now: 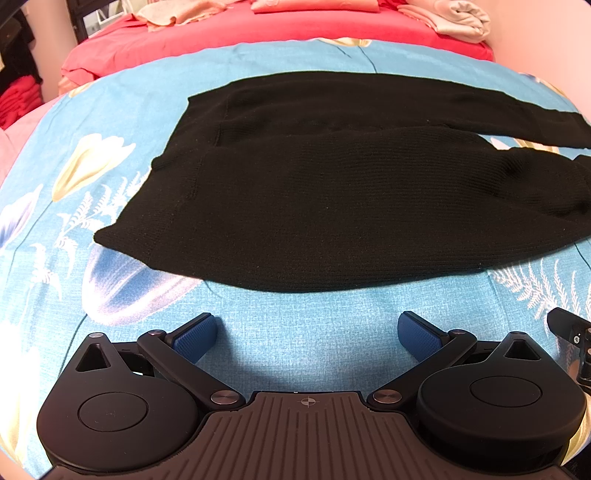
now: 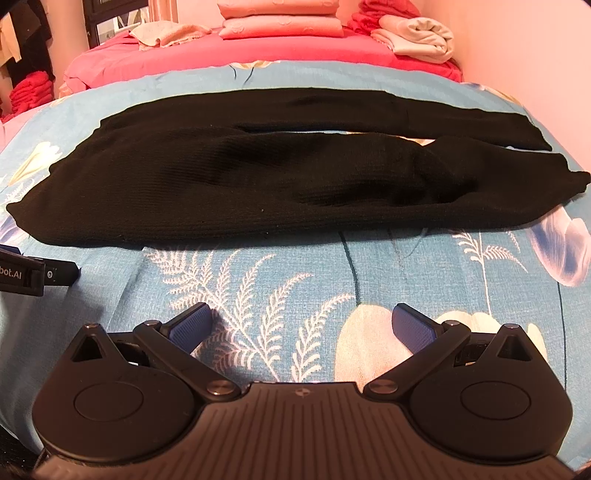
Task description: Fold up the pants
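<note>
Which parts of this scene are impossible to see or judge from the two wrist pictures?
- Black pants: in the left wrist view the leg ends run past the right edge.
- Pants surface: so dark in both views that seams barely show.
- Left tongs in the right wrist view: the left edge cuts them off.
- Blue floral sheet under the pants: covered by the fabric.

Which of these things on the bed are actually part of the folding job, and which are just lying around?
Part of the job:
- black pants, spread flat on the blue floral sheet
- left gripper, open
- right gripper, open

Just lying about:
- pink pillows at the far end
- cream blanket, bundled
- beige towel
- red clothes, stacked at the left
</note>
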{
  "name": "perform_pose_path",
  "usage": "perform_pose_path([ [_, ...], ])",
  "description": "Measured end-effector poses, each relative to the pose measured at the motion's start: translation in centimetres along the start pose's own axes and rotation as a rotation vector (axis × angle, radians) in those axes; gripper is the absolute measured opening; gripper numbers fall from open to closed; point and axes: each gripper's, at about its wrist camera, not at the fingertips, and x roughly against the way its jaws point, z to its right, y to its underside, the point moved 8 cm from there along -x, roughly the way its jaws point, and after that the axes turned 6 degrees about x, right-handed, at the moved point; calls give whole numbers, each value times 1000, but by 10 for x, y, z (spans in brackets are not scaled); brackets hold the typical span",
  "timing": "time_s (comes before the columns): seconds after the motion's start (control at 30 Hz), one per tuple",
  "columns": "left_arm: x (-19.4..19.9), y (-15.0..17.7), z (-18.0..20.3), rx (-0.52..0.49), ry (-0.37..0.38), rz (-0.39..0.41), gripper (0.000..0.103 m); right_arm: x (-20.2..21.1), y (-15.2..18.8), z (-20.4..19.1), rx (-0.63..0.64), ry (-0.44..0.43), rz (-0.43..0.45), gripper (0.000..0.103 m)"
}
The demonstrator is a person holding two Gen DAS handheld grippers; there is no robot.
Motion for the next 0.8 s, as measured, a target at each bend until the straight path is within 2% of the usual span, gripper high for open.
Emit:
perform_pose_path([
  [0.33,4,2,1,-29,10,15,103,10,15,0,39,-24,133,103],
  [0.5,22,3,3,-78,72,-18,103,17,11,14,40,-72,138,103],
  [0.6,45,-8,1,-74,115,60,103,29,-2,58,-28,-34,192,103],
  [0.67,51,-24,-4,-54,124,133,103,36,-14,108,-138,72,227,103],
  [0.73,46,-43,-13,-10,107,194,103,37,-25,164,-271,143,271,103],
  [0.8,29,-60,-24,43,66,224,103,25,-31,219,-412,203,269,103],
])
